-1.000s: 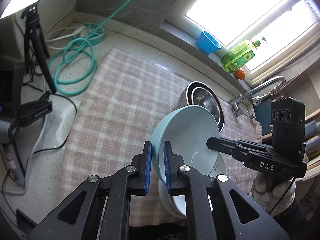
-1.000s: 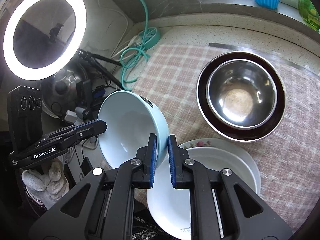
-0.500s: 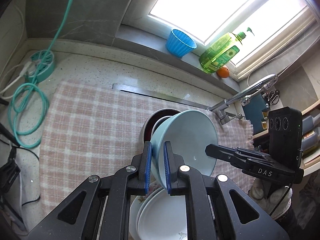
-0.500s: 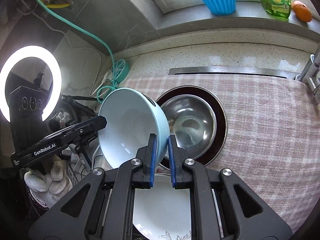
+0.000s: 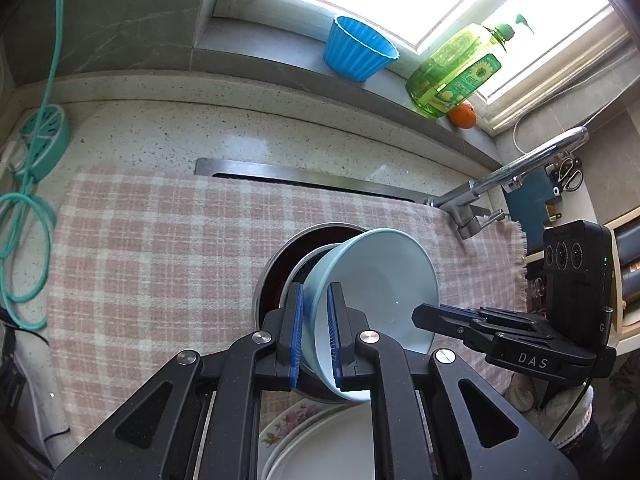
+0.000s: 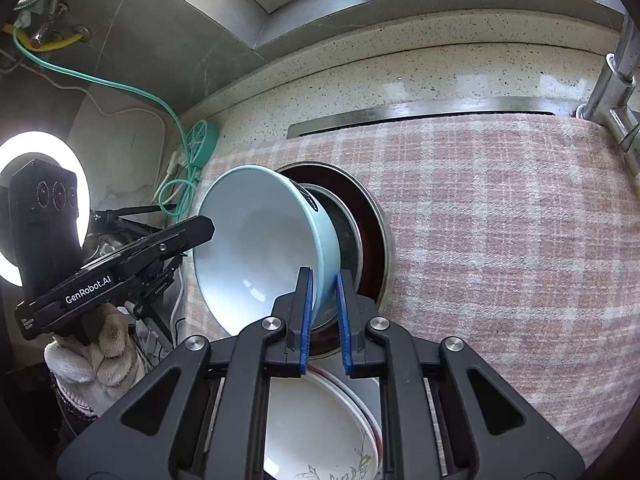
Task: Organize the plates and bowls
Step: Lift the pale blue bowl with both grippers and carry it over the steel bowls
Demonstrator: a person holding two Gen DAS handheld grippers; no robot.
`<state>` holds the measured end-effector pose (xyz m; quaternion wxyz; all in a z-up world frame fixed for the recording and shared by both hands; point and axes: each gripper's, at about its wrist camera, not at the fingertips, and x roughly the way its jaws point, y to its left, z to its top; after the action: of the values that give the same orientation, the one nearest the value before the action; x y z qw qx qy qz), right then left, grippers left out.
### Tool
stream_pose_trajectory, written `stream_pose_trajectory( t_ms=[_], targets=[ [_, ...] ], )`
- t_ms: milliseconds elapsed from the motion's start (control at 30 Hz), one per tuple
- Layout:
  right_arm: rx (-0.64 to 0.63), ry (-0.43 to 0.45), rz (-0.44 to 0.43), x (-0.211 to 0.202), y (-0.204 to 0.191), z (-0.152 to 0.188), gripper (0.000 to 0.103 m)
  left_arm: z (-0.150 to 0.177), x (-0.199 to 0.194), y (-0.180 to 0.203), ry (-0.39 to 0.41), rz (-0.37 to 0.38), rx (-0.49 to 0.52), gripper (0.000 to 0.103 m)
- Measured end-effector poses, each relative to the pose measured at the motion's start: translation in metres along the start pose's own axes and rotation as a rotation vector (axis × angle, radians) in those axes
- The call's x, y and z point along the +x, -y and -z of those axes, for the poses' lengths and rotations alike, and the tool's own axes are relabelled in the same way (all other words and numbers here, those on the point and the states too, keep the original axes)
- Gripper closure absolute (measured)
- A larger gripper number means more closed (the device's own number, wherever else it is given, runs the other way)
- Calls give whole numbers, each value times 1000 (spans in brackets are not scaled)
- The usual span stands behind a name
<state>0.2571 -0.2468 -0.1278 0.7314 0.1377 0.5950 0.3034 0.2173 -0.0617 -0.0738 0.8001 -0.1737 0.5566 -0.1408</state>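
Bowl, light blue (image 5: pixel 376 280) (image 6: pixel 260 248): tilted on edge above the steel bowl (image 6: pixel 344 232) nested in a dark dish (image 6: pixel 374 240) on your checked cloth (image 5: pixel 152 248) (image 6: pixel 500 240). White plates (image 6: pixel 320 432) (image 5: pixel 340 448) lie nearest you. Your left gripper (image 5: pixel 316 336) is clenched on one side of the blue rim; your right gripper (image 6: pixel 325 316) grasps the opposite side.
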Motion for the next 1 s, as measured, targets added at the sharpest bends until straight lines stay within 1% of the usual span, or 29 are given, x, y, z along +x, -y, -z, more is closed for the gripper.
stream_pose_trajectory(
  t_ms=[267,533,767,833,1000],
  targets=[
    [9,-36,3,13,6,-3,91,1,14,-5,-41,-34,2,93],
    [31,-46,-6,13,12,-5,89,-1,23,-5,-64,-40,3,93],
    [32,-46,-9,12,10,-5,88,-3,25,-3,-63,-47,10,93],
    [38,-46,-17,11,11,-4,88,-3,25,-4,-60,-47,5,91],
    [53,-43,-41,9,14,0,88,-5,20,-6,-49,-40,1,91]
  ],
)
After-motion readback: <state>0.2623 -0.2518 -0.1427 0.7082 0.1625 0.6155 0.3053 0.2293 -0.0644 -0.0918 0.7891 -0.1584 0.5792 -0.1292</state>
